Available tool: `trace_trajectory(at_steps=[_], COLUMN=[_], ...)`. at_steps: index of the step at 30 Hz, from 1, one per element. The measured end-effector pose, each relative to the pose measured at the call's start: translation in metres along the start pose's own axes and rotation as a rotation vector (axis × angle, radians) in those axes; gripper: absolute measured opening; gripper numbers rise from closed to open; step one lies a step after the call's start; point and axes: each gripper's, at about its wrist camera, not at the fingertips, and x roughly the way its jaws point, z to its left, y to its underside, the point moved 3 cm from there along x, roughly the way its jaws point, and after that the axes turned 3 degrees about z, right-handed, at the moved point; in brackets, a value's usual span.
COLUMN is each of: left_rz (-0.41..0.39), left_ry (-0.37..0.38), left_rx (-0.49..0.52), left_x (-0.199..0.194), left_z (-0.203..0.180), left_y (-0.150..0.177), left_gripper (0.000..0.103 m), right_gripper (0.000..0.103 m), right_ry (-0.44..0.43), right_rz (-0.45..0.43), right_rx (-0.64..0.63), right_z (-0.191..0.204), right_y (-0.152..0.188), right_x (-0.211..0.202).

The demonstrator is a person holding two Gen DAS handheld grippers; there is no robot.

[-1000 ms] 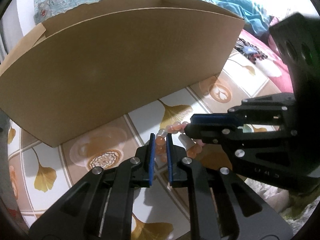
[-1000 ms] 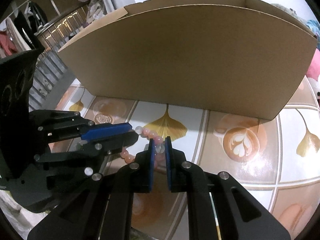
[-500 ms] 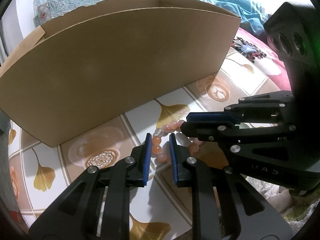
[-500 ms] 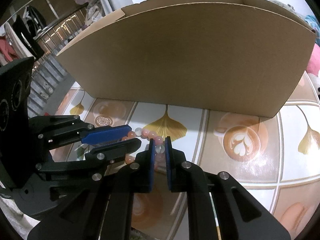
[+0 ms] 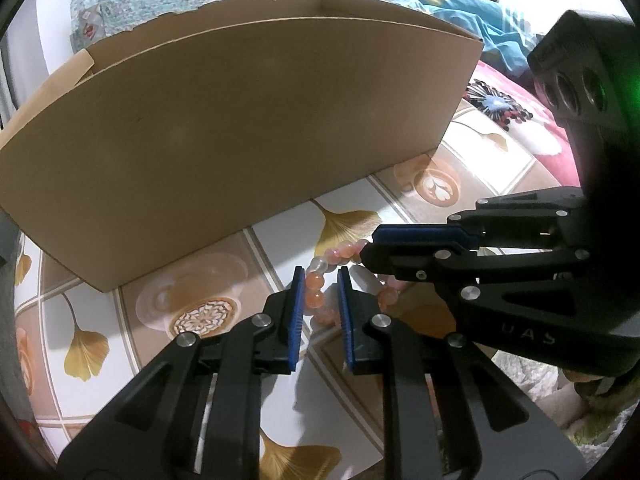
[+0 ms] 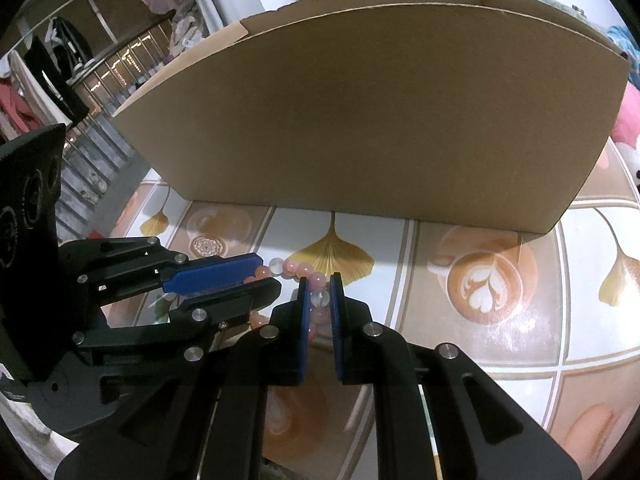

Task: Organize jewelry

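A bracelet of pink and clear beads (image 5: 314,281) lies on the patterned tablecloth (image 5: 280,240) just in front of a big cardboard box (image 5: 240,120). My left gripper (image 5: 320,276) straddles one side of the loop. Its jaws are closing, with beads between the blue pads and a gap still showing on the right pad. My right gripper (image 6: 319,280) is shut on a clear bead of the bracelet (image 6: 296,267) at the other side. Each gripper shows in the other's view: the right gripper (image 5: 368,246) and the left gripper (image 6: 268,276).
The cardboard box (image 6: 380,120) stands as a tall wall right behind the bracelet. The tablecloth (image 6: 460,216) carries leaf and coffee-cup prints. Crumpled white plastic (image 5: 520,368) lies at the near right. Bedding (image 5: 460,12) and hanging clothes (image 6: 24,104) sit beyond the table.
The left jaws spread apart off the beads half a second ago and have since narrowed a little. The right gripper has kept its grip, and neither hand has shifted.
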Motion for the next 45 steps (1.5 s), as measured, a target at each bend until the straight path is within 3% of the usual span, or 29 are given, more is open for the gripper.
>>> trace_trajectory(at_steps=[4, 30, 40, 45], left_rz=[-0.008, -0.074, -0.245, -0.274], left_ry=[0.002, 0.066, 0.141, 0.161], left_rx=[-0.017, -0.063, -0.090, -0.079], left_x=[0.000, -0.023, -0.095, -0.118], left_z=[0.004, 0.000, -0.014, -0.015], left_y=[0.001, 0.005, 0.000, -0.005], left_gripper=[0.009, 0.008, 0.008, 0.008], right_gripper=[0.011, 0.010, 0.010, 0.010], right_ry=[0.001, -0.005, -0.033, -0.059], right_rz=[-0.005, -0.057, -0.175, -0.239], right_rx=[0.003, 0.049, 0.029, 0.015], right_z=[0.000, -0.003, 0.025, 0.039], right_y=[0.000, 0.001, 0.004, 0.002], right_x=[0.000, -0.020, -0.073, -0.101])
